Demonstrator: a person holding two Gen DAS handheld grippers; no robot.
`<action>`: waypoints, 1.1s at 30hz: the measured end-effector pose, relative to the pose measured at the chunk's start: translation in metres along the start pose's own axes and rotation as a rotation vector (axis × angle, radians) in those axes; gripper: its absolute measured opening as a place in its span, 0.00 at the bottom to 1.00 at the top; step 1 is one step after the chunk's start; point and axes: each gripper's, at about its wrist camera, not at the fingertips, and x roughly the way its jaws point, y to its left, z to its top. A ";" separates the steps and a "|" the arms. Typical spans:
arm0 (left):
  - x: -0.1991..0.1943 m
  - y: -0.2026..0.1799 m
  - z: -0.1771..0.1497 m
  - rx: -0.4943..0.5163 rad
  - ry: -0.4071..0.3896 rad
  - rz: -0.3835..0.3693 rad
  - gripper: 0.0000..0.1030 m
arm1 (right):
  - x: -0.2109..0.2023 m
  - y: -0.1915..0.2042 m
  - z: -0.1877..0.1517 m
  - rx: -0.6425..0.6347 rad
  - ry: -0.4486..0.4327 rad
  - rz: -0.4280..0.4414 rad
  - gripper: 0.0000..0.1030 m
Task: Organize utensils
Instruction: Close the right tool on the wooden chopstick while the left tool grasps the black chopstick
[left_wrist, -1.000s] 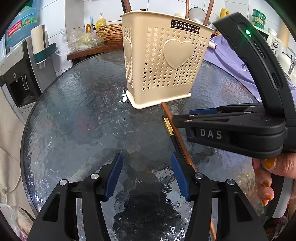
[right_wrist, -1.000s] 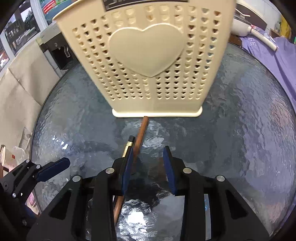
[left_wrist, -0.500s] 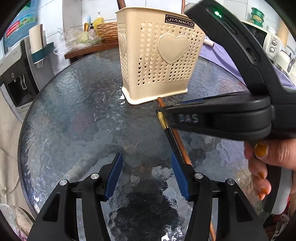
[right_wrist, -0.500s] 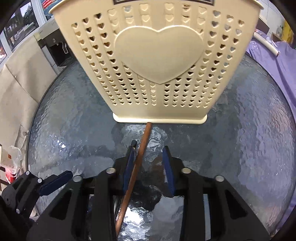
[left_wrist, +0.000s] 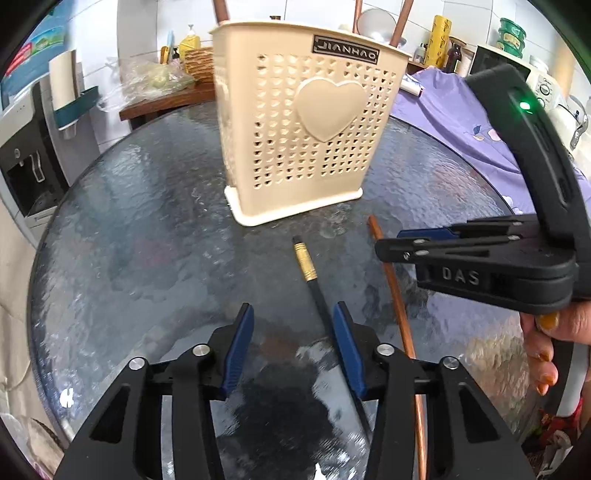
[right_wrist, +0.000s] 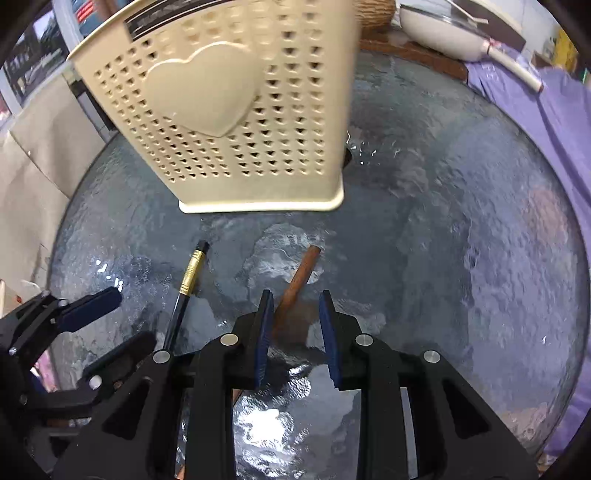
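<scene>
A cream perforated utensil holder (left_wrist: 303, 133) with a heart on its front stands on the round glass table (left_wrist: 129, 221); it also shows in the right wrist view (right_wrist: 236, 122). Two utensils lie before it: a black chopstick with a gold band (left_wrist: 314, 280) (right_wrist: 186, 284) and a copper-brown stick (left_wrist: 395, 295) (right_wrist: 295, 280). My left gripper (left_wrist: 293, 347) is open, the black chopstick running between its pads. My right gripper (right_wrist: 295, 328) is open, its pads on either side of the brown stick, low over the glass. Several handles stick out of the holder's top (left_wrist: 400, 18).
A purple cloth (left_wrist: 461, 118) covers the area to the right of the table. A wooden side table with a wicker basket (left_wrist: 195, 62) and bags stands behind. A water dispenser (left_wrist: 26, 158) stands at the left. A white pan (right_wrist: 443, 37) lies at the back right.
Both grippers have shifted right. The two utensils now lie apart, the brown stick clear to the right of the black chopstick. The black chopstick now sits between my left pads.
</scene>
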 end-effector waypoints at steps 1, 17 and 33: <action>0.003 -0.001 0.002 -0.004 0.008 -0.008 0.39 | 0.000 -0.003 -0.001 0.007 0.001 0.001 0.26; 0.034 -0.016 0.023 0.034 0.030 0.081 0.17 | 0.008 0.002 0.012 0.045 -0.013 -0.067 0.26; 0.038 -0.010 0.028 0.059 0.019 0.074 0.10 | 0.007 0.017 0.003 0.041 -0.052 -0.147 0.19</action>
